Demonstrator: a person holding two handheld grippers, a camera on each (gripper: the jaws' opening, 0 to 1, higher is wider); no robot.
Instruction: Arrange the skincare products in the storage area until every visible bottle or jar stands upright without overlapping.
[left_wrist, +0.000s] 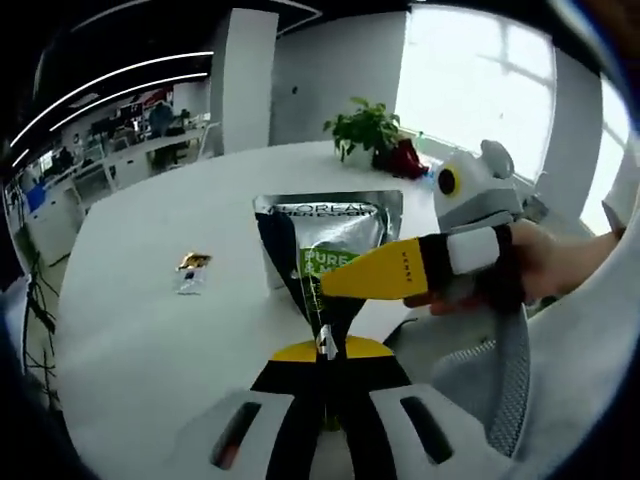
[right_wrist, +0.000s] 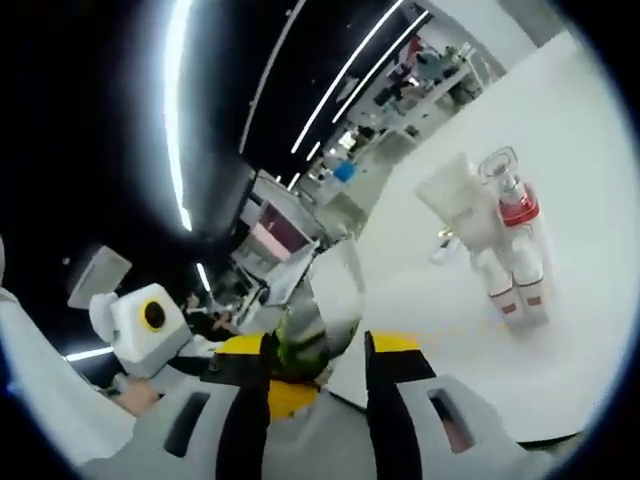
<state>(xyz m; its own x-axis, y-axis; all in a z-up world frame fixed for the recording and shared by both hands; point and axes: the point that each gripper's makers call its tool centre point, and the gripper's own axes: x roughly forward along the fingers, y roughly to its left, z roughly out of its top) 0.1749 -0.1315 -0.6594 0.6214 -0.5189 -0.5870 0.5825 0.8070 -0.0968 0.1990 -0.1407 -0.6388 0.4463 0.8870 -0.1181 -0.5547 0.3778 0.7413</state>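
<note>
In the left gripper view, the left gripper (left_wrist: 322, 345) rises from the bottom with its black-and-yellow jaws drawn together on the lower edge of a silver sachet (left_wrist: 325, 240), which bears a green label panel and stands up from the white desk (left_wrist: 150, 330). The right gripper (left_wrist: 335, 283) enters from the right, held by a hand (left_wrist: 545, 262); its yellow jaw lies across the green label at the sachet's lower part, but whether its jaws press the sachet cannot be told from this view. A small gold-and-clear packet (left_wrist: 192, 272) lies flat on the desk, well apart to the left of the sachet. A potted plant (left_wrist: 372, 132) stands at the far edge of the desk, near the window. In the right gripper view, the right gripper (right_wrist: 318, 375) has its two yellow-tipped jaws standing apart with the silver and green sachet (right_wrist: 312, 325) between them; contact of the pads cannot be confirmed. Farther off on the desk (right_wrist: 590, 200), a group of white bottles with red bands (right_wrist: 510, 245) stands upright, close together.
</note>
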